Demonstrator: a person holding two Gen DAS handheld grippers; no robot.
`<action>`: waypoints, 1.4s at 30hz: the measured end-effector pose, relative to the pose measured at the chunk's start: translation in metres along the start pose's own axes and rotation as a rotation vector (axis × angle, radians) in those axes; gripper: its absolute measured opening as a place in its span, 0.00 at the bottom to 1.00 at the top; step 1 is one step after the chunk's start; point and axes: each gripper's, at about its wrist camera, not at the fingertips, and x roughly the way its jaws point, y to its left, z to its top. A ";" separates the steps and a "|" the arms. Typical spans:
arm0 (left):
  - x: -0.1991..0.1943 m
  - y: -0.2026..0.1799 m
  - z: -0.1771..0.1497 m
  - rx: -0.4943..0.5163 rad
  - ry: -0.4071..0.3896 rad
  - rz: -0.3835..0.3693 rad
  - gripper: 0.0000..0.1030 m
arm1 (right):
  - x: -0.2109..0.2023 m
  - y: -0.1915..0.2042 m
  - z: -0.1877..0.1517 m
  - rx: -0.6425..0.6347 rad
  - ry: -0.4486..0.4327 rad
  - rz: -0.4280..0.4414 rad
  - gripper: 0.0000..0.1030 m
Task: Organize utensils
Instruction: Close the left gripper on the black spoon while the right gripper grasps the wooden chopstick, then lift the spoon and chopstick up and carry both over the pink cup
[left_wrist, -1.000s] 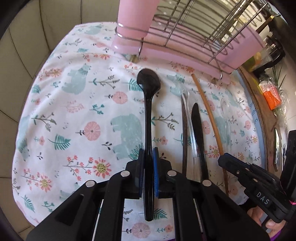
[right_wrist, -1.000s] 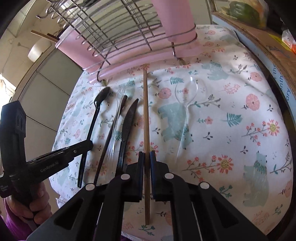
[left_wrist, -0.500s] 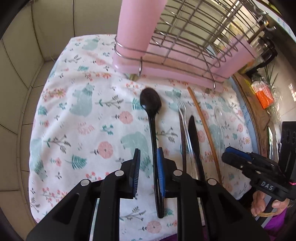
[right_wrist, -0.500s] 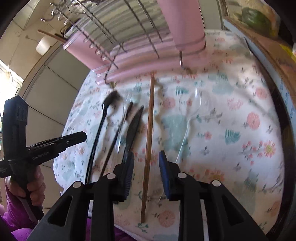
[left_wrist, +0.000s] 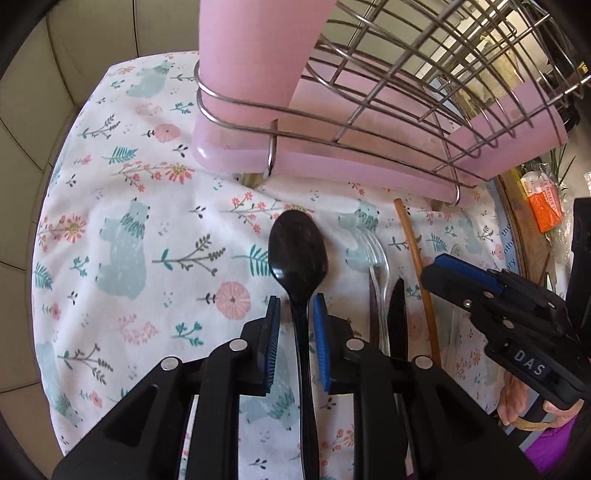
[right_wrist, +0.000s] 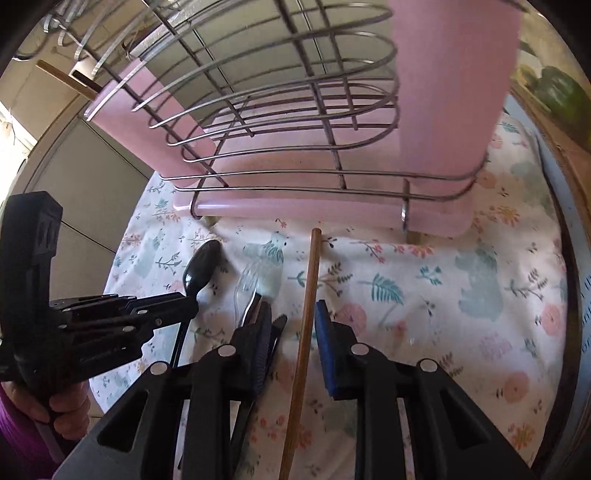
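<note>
Floral cloth (left_wrist: 122, 206) covered the counter, and the pink wire rack (left_wrist: 369, 122) loomed closer than a second before. Both claws, then clamped, had let go. The left gripper (left_wrist: 294, 314) stood parted, the black spoon (left_wrist: 298, 254) lying between its pads untouched, handle end hidden beneath. The right gripper (right_wrist: 289, 320) was easing closed around the wooden chopstick (right_wrist: 308, 295) without pressing it. A clear fork (right_wrist: 248, 284) and black knife (left_wrist: 397, 314) lay between the two grippers, partly hidden.
</note>
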 end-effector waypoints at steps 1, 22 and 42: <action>0.001 -0.001 0.002 0.002 0.003 0.006 0.17 | 0.004 0.000 0.004 -0.001 0.007 -0.005 0.23; -0.037 -0.005 -0.014 0.021 -0.195 -0.046 0.11 | -0.048 -0.011 -0.018 0.068 -0.176 0.093 0.07; -0.183 -0.017 -0.061 0.095 -0.731 -0.034 0.08 | -0.172 0.020 -0.049 -0.021 -0.602 0.046 0.07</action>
